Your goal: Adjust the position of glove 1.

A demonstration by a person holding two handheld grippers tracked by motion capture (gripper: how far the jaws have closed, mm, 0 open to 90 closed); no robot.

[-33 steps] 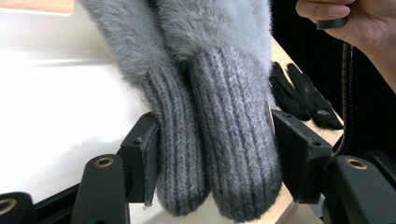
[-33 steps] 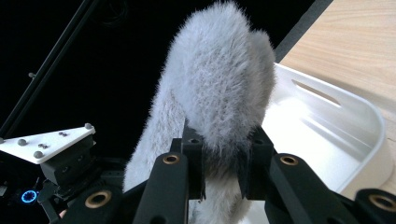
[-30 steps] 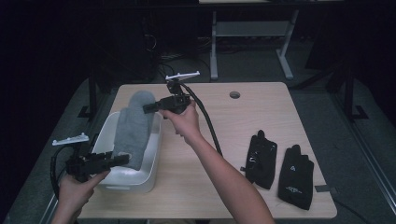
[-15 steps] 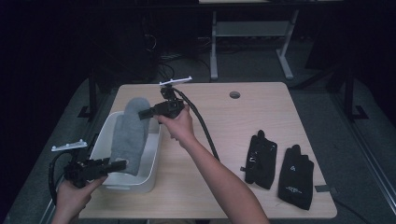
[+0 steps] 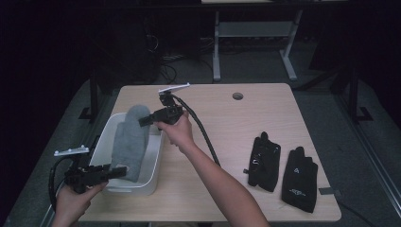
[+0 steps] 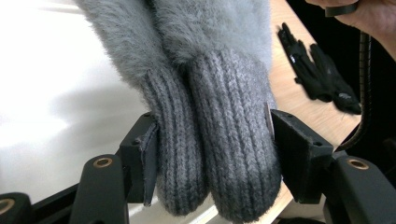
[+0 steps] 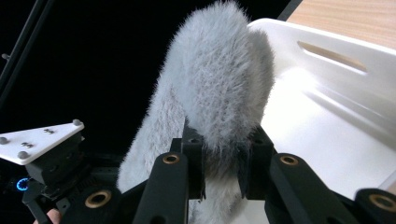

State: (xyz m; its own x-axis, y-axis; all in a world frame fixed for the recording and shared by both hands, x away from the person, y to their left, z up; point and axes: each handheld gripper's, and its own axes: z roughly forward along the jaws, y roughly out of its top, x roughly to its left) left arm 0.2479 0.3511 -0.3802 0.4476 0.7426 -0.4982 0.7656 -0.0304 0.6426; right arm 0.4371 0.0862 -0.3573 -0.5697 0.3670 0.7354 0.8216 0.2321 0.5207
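Note:
A pair of grey fuzzy mittens (image 5: 130, 139) stretches lengthwise over a white plastic bin (image 5: 105, 137) at the table's left. My left gripper (image 5: 118, 171) is at the bin's near end, shut on the two ribbed knit cuffs (image 6: 219, 154), which sit side by side between its pads. At the far end my right gripper (image 5: 144, 120) is shut on the furry tip (image 7: 219, 79), pinching it between both pads (image 7: 194, 158). The mittens slant down from the right gripper into the bin (image 7: 336, 93).
Two black gloves (image 5: 264, 161) (image 5: 300, 178) lie flat on the wooden table's right side, also visible in the left gripper view (image 6: 322, 74). A round cable hole (image 5: 238, 96) sits near the far edge. The right gripper's cable (image 5: 203, 132) trails across the tabletop.
My right gripper has come down and toward the left with the mitten tip, so the mittens hang lower into the bin. The left gripper has stayed put.

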